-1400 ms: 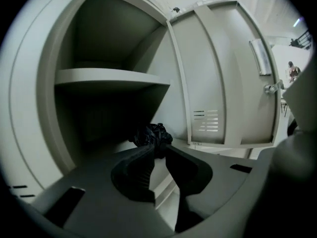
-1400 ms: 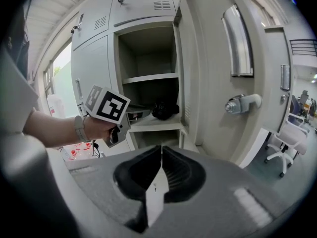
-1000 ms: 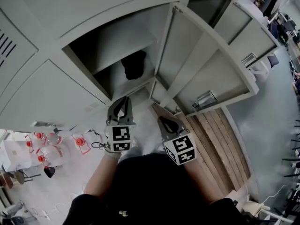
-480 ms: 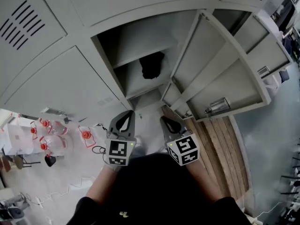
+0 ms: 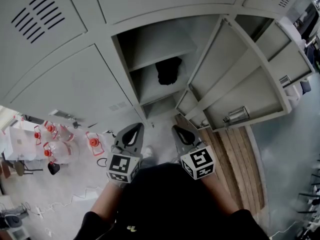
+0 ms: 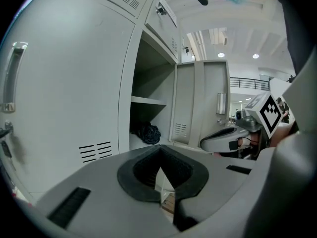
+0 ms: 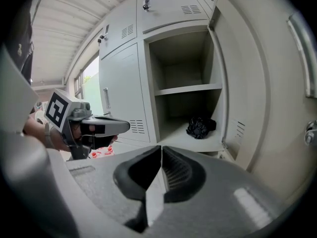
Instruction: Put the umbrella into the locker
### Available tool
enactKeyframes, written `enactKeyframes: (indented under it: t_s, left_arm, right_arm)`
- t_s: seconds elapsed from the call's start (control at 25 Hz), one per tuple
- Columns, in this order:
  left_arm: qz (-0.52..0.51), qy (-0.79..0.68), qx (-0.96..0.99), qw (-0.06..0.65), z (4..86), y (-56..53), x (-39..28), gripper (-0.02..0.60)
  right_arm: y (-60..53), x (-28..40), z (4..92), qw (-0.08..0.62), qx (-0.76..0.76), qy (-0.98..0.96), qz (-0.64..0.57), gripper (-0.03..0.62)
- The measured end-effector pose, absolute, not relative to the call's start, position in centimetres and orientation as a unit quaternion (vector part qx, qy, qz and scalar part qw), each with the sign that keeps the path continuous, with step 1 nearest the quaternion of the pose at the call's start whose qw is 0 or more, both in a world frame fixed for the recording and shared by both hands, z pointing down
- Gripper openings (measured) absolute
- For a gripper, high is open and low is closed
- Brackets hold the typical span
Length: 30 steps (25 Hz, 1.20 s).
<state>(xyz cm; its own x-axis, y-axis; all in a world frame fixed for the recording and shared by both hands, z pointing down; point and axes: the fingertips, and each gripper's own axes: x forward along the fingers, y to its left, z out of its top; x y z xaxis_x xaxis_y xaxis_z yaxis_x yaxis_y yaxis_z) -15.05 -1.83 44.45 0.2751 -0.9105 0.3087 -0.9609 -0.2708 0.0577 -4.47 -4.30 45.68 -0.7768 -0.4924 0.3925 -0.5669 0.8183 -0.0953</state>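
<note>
The black folded umbrella (image 5: 168, 70) lies bunched on the lower shelf of the open locker (image 5: 150, 44). It also shows in the left gripper view (image 6: 147, 133) and in the right gripper view (image 7: 199, 127). My left gripper (image 5: 131, 127) and right gripper (image 5: 176, 129) hover side by side in front of the locker, well short of the shelf. Both point toward it. The left gripper (image 6: 159, 163) is shut with nothing between its jaws. The right gripper (image 7: 161, 155) is also shut and empty.
The locker's door (image 5: 235, 79) stands swung out to the right, with a metal handle (image 5: 236, 116). A wooden pallet (image 5: 235, 159) lies on the floor below it. Clear bottles with red caps (image 5: 55, 144) and a cable sit on the floor at left. Shut locker doors (image 5: 65, 94) flank the opening.
Both grippers have drawn back a little from the locker and risen slightly. The umbrella stays on the shelf. The head view has shifted, so the locker sits higher and more to the right.
</note>
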Motion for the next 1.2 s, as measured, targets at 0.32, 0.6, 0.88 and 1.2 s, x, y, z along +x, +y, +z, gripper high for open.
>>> enactKeyframes:
  t_s: [0.32,0.6,0.88,1.2]
  left_arm:
    - [0.097,-0.591,0.792,0.117,44.0,-1.2,-14.5,0.014]
    - [0.088,-0.601,0.785,0.121,44.0,-1.2,-14.5,0.014]
    - [0.094,-0.613,0.777,0.108,43.7,-1.8,-14.6,0.014]
    - [0.101,-0.610,0.781,0.092,43.4,-2.3,-13.8,0.009]
  right_arm:
    - [-3.9,-4.6,45.5,0.183,0.279,-0.938,0.095,0.003]
    - [-4.6,-3.6,44.9,0.164,0.296,-0.936,0.101,0.002]
    - [-4.9,-3.0,45.3,0.166,0.303,-0.932,0.108,0.002]
    - [-5.1,-2.4,45.5,0.168,0.307,-0.930,0.110,0.002]
